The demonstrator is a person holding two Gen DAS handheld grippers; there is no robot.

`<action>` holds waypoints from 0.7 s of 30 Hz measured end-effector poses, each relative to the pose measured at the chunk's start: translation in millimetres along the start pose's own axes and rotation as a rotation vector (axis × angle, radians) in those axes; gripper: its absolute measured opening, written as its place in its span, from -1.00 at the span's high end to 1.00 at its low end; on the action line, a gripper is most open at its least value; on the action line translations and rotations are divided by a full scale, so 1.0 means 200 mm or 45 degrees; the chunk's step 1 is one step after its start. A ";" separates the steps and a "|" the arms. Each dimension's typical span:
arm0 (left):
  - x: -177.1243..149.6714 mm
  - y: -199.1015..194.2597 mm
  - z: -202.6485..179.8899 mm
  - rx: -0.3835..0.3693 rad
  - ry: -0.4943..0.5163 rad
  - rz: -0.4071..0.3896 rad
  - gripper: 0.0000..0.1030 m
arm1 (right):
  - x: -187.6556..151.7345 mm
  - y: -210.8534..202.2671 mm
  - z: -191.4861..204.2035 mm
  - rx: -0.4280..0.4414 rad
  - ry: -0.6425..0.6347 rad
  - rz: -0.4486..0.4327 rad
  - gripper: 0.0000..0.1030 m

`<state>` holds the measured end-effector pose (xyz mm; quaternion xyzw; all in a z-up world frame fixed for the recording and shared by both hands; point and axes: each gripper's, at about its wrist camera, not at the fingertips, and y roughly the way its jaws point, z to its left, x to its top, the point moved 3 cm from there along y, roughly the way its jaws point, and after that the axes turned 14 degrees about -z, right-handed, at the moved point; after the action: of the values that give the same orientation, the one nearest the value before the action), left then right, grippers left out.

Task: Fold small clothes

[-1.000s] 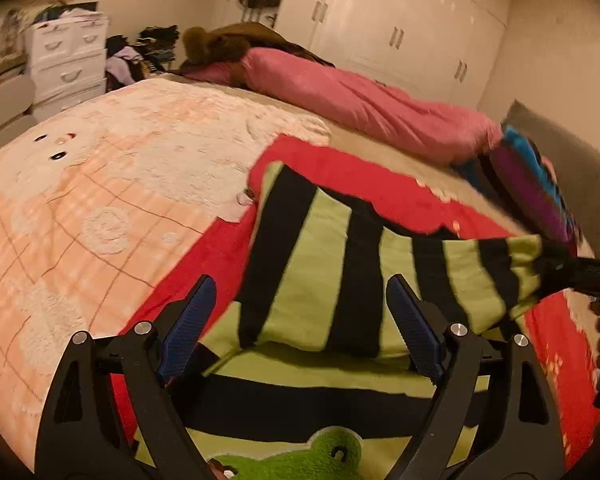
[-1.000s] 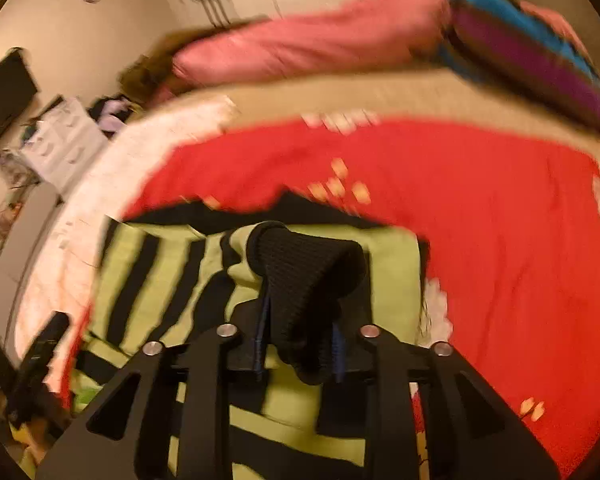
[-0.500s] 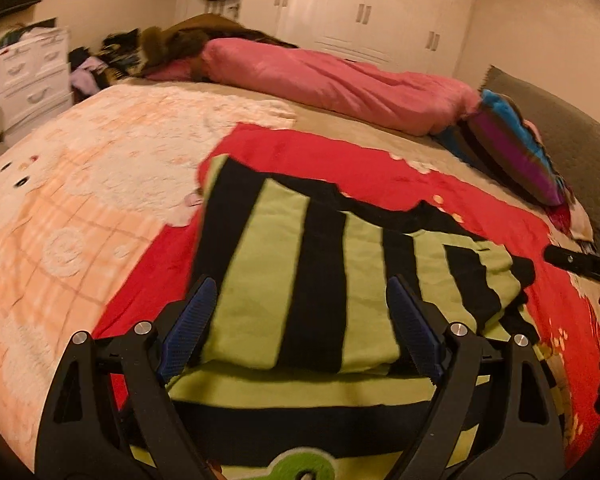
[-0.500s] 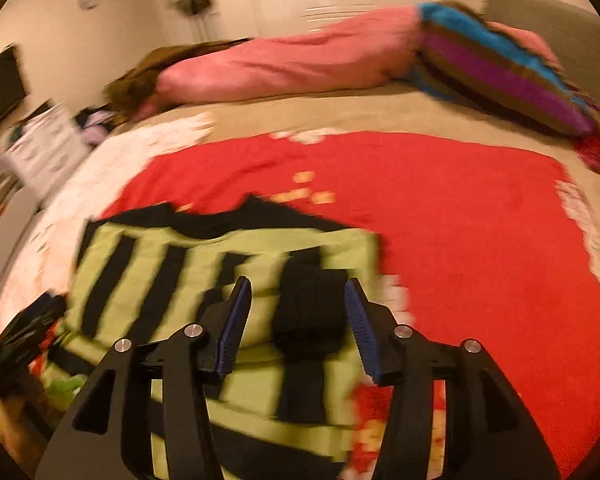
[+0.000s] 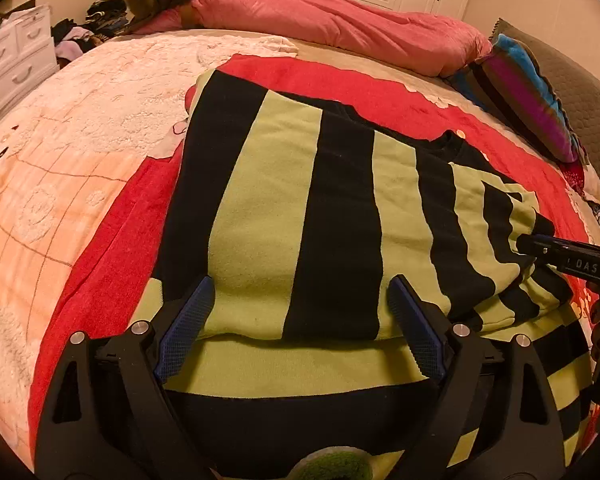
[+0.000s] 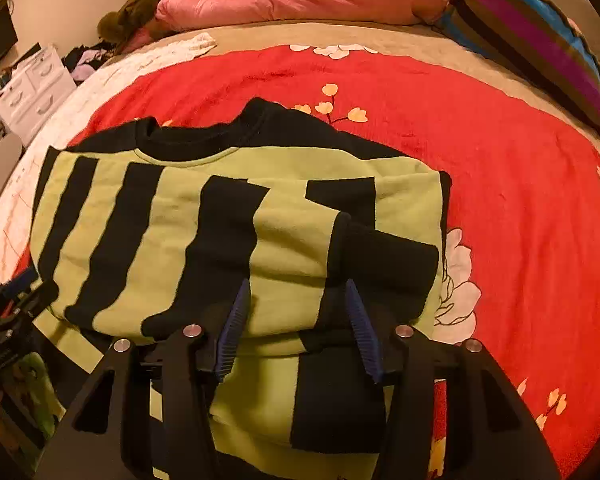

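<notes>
A small green-and-black striped sweater lies on a red floral blanket, one sleeve folded across its body. In the right wrist view the sweater shows its black collar at the far side and the black cuff lying flat near its right edge. My left gripper is open and empty, over the sweater's lower part. My right gripper is open and empty, just short of the cuff. Its tip also shows at the right edge of the left wrist view.
A pink duvet runs along the far side of the bed. A striped cushion lies at the right. A pale peach blanket covers the left. White drawers and a clothes pile stand beyond the bed.
My right gripper has opened and let go of the black cuff, which now lies flat on the sweater. The left gripper stayed open and moved in lower over the sweater.
</notes>
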<state>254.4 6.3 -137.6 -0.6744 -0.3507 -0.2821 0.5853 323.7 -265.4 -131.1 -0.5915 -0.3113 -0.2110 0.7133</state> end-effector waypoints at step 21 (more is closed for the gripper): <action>0.12 -0.19 0.02 0.003 -0.020 -0.137 -0.82 | -0.08 -0.38 0.03 0.081 0.188 -0.176 -0.50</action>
<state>238.5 17.1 -96.5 -0.6561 -0.3915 -0.3072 0.5674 260.4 -276.3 -86.4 -0.5284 -0.3045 -0.2927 0.7365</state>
